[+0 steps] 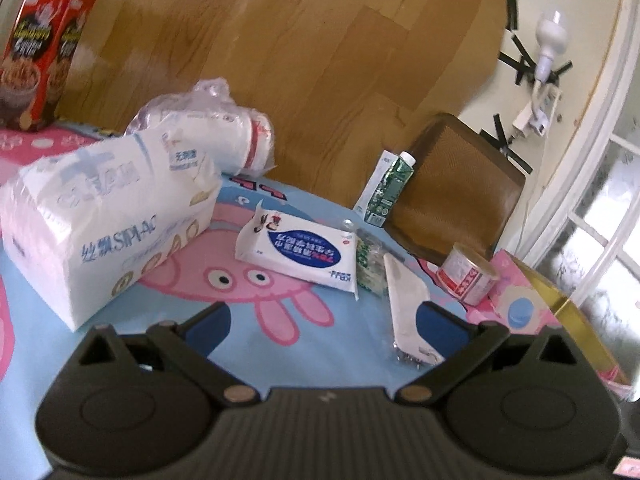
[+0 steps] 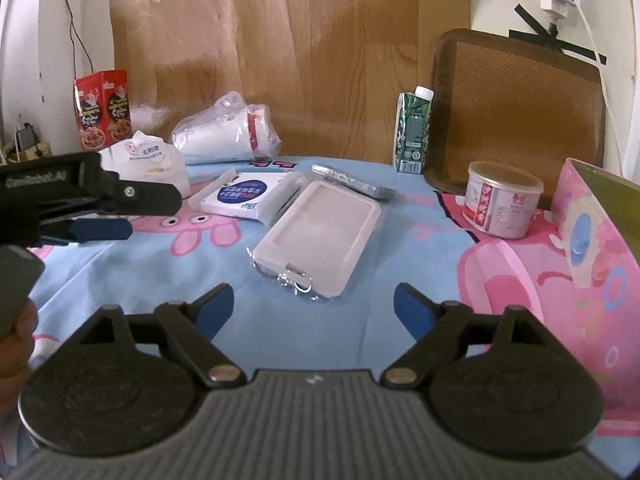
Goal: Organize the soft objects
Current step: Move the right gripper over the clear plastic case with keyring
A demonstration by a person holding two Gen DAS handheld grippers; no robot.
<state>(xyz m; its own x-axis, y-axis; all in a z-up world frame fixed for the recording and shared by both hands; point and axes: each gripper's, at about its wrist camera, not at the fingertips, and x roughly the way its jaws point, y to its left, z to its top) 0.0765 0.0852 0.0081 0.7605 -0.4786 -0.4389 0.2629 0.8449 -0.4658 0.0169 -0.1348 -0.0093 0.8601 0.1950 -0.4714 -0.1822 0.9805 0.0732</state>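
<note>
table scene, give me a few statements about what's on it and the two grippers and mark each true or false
1. The left gripper has its jaws apart with nothing between them. True.
2. The right gripper is shut on the white card holder. False: its jaws are open and the card holder lies on the cloth ahead of them.
3. The green carton stands upright near the brown mat. True.
4. The big tissue pack lies flat under the small blue-label tissue pack. False: they lie side by side, apart.
5. The round tin sits on the right side of the table, beside the pink box. True.
</note>
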